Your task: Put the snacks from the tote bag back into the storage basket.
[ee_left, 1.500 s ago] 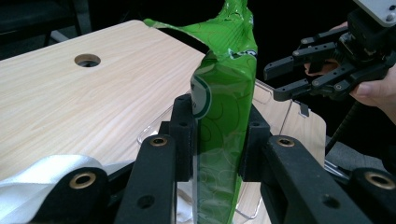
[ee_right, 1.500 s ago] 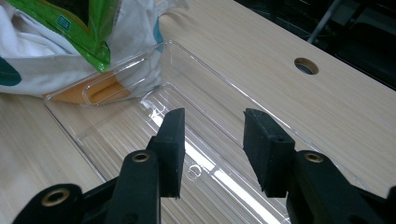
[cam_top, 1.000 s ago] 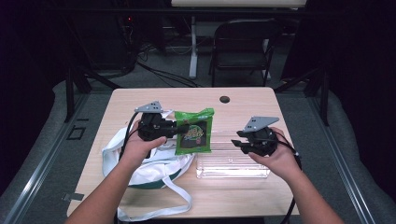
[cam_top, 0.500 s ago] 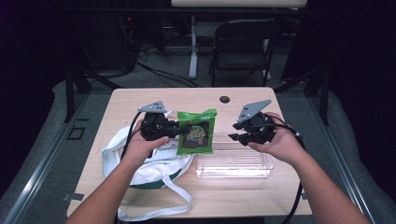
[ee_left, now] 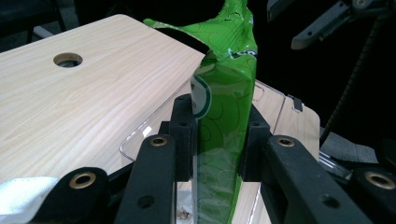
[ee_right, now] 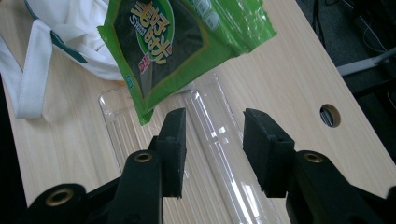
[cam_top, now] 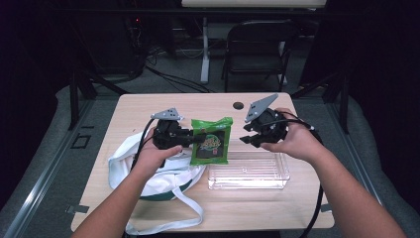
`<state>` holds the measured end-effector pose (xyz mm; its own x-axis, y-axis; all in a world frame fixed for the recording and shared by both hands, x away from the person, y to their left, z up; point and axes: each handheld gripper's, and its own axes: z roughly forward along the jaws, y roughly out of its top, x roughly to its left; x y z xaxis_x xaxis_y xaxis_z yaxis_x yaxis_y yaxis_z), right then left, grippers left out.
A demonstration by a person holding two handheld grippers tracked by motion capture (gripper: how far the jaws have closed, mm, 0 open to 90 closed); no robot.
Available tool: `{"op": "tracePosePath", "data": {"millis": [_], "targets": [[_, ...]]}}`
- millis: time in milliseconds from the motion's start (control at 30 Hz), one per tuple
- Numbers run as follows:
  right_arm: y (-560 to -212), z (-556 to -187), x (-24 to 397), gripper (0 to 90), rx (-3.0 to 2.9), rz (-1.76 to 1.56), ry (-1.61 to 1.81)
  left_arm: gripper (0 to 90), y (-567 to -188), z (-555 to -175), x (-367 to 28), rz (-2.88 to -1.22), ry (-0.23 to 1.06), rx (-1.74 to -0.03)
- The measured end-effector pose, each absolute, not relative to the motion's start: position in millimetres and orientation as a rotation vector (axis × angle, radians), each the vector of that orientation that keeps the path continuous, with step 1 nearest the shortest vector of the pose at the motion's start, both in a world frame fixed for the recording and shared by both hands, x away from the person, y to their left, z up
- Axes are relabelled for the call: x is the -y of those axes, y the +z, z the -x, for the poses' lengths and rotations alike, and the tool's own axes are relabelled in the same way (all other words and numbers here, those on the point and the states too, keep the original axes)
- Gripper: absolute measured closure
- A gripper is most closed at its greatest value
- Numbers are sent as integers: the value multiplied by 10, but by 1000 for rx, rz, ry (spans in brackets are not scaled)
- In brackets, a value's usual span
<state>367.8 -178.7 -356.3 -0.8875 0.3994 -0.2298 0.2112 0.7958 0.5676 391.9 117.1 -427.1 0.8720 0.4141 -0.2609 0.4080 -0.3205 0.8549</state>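
Above the tabletop [cam_top: 148, 106], high view: left gripper [cam_top: 194, 140] holds a green snack packet [cam_top: 211, 141] upright in the air, over the gap between the white tote bag [cam_top: 148, 173] at near left and the clear plastic tray [cam_top: 247, 171] at near right. Right gripper [cam_top: 246, 138] sits just right of the packet, not touching it, fingers parted and holding nothing. A grommet hole [cam_top: 238, 105] lies at the far side of the tabletop.

Left gripper view: fingers [ee_left: 183, 135] are closed on the packet [ee_left: 222, 121], pinching its near edge, film creased between the pads. Packet stands tall past the fingertips, top flopping. Tray rim [ee_left: 140, 135] shows below it, the other gripper [ee_left: 322, 23] at top right.

Right gripper view: fingers [ee_right: 173, 149] are wide open, empty. Packet [ee_right: 173, 42] hangs above and left of them, its lower corner just beyond the left fingertip, not between the pads. Tray [ee_right: 210, 140] lies directly under the gap, bag [ee_right: 56, 51] at far left.

Risks, as judgement: the pinch is on an edge only, so slick film could slip or swing. If the right gripper closes now it likely misses or only catches the corner. A release from here could drop the packet on the tray rim, not inside.
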Motion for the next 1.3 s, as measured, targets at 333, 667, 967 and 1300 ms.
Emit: {"op": "tracePosePath", "data": {"millis": [333,667,967,1300], "targets": [[-3447,-3726,1704,585,-2645,-420,748,727,-4285,-3924,-1132,-1948,-4,-592],[-3330,-3751,1585,560,-2659,-338,670,727,-4304,-3917,-1066,-1949,-14,-575],[-3267,-3781,1500,524,-2673,-292,638,727,-4321,-3909,-1003,-1960,-24,-562],[-3260,-3806,1381,472,-2706,-239,598,727,-4330,-3892,-937,-1967,-28,-540]]}}
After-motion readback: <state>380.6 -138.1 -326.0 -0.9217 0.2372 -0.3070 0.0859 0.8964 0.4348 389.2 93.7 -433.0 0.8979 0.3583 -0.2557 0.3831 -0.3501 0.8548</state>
